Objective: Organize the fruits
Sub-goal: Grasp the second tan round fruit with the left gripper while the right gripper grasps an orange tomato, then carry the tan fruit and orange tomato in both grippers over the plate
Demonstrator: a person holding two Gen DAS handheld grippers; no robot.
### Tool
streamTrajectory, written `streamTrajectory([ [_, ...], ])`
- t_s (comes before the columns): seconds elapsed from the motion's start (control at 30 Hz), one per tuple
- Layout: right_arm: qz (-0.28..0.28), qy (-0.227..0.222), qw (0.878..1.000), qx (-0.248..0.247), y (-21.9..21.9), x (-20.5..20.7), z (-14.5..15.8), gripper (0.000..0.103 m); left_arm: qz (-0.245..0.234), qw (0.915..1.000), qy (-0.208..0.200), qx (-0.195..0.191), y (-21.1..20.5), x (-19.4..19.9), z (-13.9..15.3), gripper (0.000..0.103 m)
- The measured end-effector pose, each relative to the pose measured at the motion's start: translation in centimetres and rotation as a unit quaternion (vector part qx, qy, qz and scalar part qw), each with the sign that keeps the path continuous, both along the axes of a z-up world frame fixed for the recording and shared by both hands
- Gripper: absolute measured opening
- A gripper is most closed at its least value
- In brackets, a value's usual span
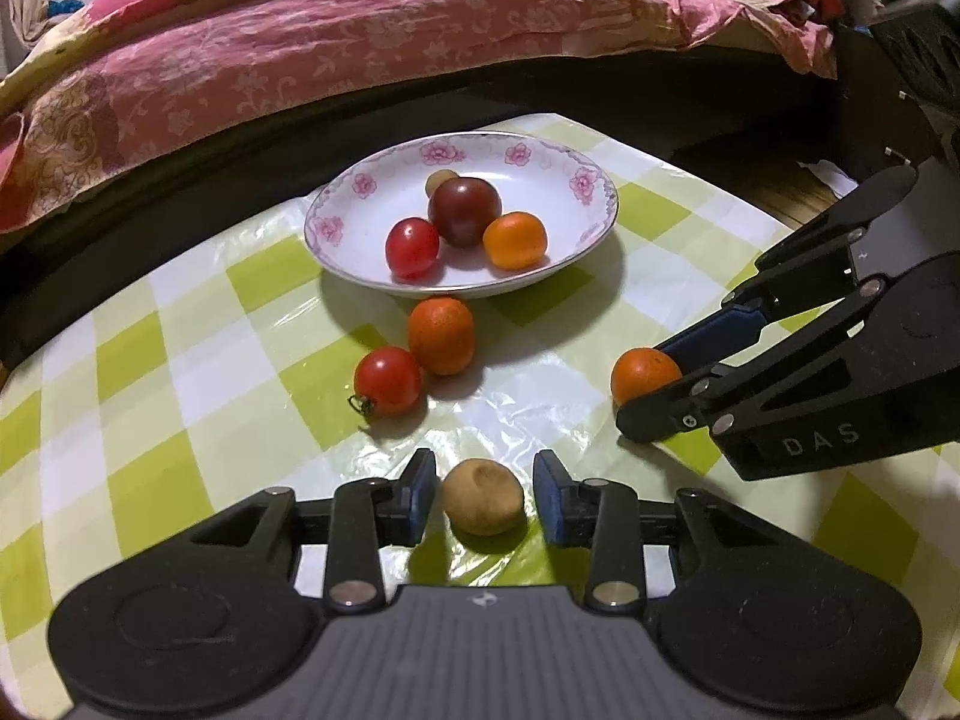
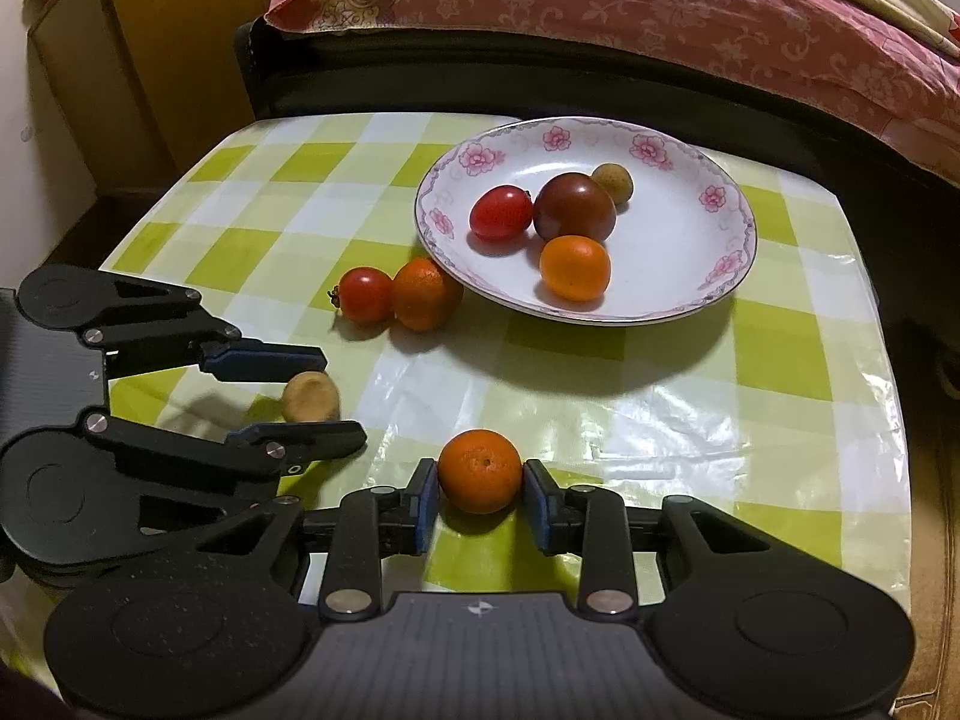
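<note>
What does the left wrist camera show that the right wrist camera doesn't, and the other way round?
Left wrist only: the letters DAS on the right gripper. Right wrist only: a yellow-brown wooden cabinet. Both: the white floral plate holding four fruits, the left gripper open around a round tan fruit, the right gripper shut on a small orange citrus.

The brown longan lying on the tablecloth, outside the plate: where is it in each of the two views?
Left wrist view: brown longan at bottom centre, between this camera's own gripper fingers.
Right wrist view: brown longan at middle left, between the fingers of the left gripper, which enters from the left edge.
Shared landmark: the flowered plate behind it in both.
</note>
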State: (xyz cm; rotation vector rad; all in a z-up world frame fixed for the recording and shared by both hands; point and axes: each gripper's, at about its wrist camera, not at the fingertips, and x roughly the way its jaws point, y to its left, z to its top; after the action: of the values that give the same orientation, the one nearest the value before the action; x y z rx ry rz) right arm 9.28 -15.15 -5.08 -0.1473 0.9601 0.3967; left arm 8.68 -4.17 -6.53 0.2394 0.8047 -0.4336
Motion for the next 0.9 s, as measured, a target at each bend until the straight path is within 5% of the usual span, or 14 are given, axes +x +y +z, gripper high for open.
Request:
streamTrajectory([
  [0.57,-0.006,0.004,1.000,-0.002,0.1,0.3,0.1,0.025,-0.003,1.0000,0.003,0.002,0.0,-0.7,0.2,0.037],
  [0.9,-0.029,-0.022,0.999,0.027,-0.8,1.2,2.0,0.024,0.017,0.9993,-0.012,-0.029,0.2,1.0,2.2,0.037],
])
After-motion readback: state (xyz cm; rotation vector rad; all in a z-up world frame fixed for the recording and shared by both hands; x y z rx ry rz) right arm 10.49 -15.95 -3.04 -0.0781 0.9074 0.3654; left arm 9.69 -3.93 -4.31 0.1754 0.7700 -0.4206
